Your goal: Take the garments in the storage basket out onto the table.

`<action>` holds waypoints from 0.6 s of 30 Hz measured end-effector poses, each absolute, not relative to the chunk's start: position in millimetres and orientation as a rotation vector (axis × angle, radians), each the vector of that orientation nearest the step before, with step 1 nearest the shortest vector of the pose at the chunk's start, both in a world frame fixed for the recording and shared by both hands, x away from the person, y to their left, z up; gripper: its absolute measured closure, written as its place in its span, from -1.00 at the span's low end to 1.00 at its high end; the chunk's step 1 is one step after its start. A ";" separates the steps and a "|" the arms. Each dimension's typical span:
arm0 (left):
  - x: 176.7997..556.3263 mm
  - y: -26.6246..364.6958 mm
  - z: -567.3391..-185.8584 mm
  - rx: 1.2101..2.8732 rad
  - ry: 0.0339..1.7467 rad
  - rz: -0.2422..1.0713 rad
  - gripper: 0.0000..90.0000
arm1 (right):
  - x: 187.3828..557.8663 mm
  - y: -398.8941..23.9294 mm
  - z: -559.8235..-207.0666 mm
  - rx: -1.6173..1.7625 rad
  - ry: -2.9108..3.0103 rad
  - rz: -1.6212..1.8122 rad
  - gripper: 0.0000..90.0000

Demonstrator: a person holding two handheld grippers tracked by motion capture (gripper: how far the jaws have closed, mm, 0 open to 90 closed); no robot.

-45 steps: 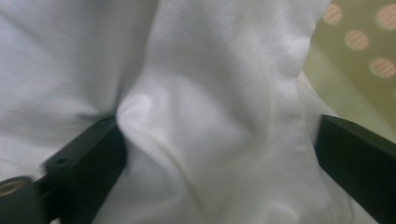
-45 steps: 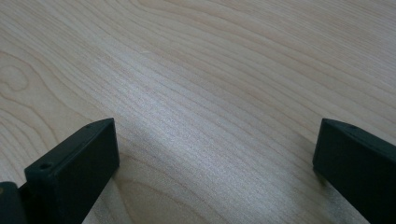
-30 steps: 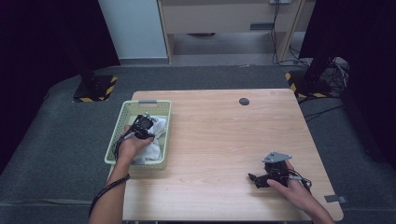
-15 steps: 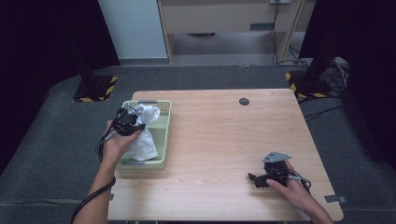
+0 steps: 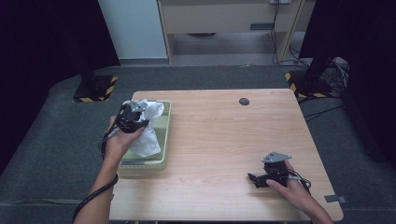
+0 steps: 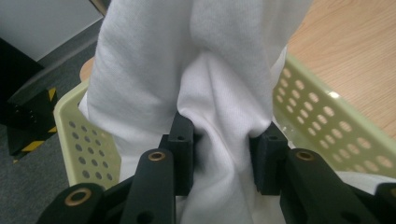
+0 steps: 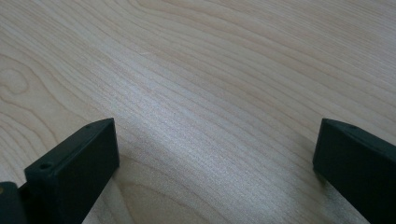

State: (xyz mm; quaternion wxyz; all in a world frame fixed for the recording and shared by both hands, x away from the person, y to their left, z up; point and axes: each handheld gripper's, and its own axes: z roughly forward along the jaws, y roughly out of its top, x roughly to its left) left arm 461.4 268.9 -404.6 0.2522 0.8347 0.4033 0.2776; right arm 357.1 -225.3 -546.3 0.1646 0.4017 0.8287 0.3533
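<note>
A white cloth [image 5: 147, 128] hangs bunched from my left gripper [image 5: 133, 116], raised over the pale green perforated basket [image 5: 161, 156] at the table's left edge. In the left gripper view the two black jaws pinch a thick fold of the white cloth [image 6: 219, 88], and the basket's wall [image 6: 327, 121] shows behind it. My left gripper [image 6: 223, 154] is shut on the cloth. Near the table's front right my right gripper [image 5: 257, 179] rests low on the wood, held by a hand. Its jaws stand wide apart over bare wood, so my right gripper [image 7: 215, 163] is open and holds nothing.
A small dark round disc [image 5: 243, 101] lies on the wooden table [image 5: 224, 140] near its far edge. Grey carpet surrounds the table, with black stands on yellow-striped bases [image 5: 93, 91] at the far left and far right.
My left gripper has risen out of the basket with the white cloth, lifting it clear of the basket's floor and toward the far left. The right gripper has stayed put.
</note>
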 end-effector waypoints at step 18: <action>457.4 261.5 -391.7 2.270 1.047 0.759 0.47 | 357.1 -225.3 -546.3 1.145 2.362 1.007 -0.99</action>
